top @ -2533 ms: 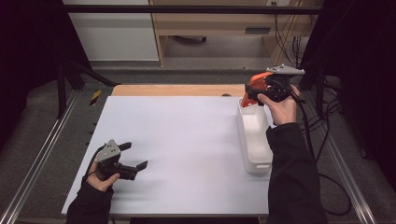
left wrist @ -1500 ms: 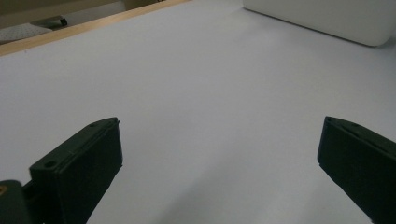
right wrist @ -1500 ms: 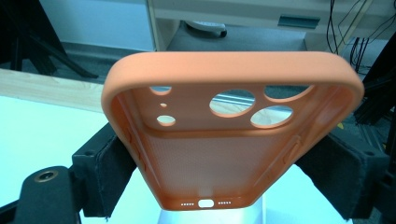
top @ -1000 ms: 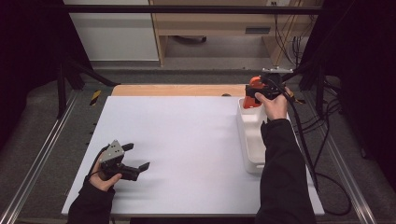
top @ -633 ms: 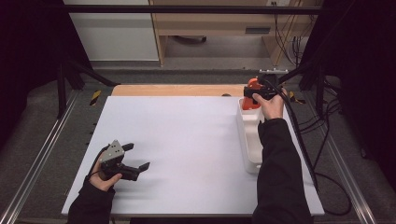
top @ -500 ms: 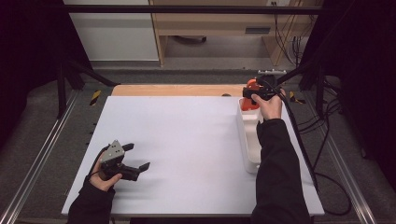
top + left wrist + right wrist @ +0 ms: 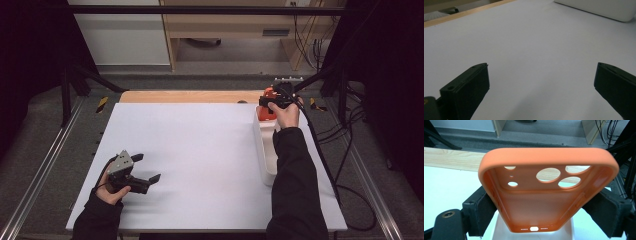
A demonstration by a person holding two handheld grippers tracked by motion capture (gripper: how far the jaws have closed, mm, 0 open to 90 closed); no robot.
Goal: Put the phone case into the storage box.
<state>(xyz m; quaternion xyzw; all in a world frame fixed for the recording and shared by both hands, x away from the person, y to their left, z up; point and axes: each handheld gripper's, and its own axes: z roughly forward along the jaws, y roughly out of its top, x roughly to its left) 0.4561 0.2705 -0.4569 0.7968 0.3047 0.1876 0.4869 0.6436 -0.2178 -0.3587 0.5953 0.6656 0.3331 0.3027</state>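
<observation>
Right gripper view: right tool (image 7: pixel 544 212) clamps orange phone case (image 7: pixel 546 192); cutouts visible

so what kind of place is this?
Probably a lab data-collection bench: a white table with metal rails along its sides, loose cables on grey carpet, and a person working a hand-held claw, the other claw gripping an orange phone case.

even overhead light washed the white table (image 7: pixel 200 145) bright; the surroundings fell black. soft shadows lay beneath the left gripper (image 7: pixel 145 172), whose own view was dim and blurred.
</observation>
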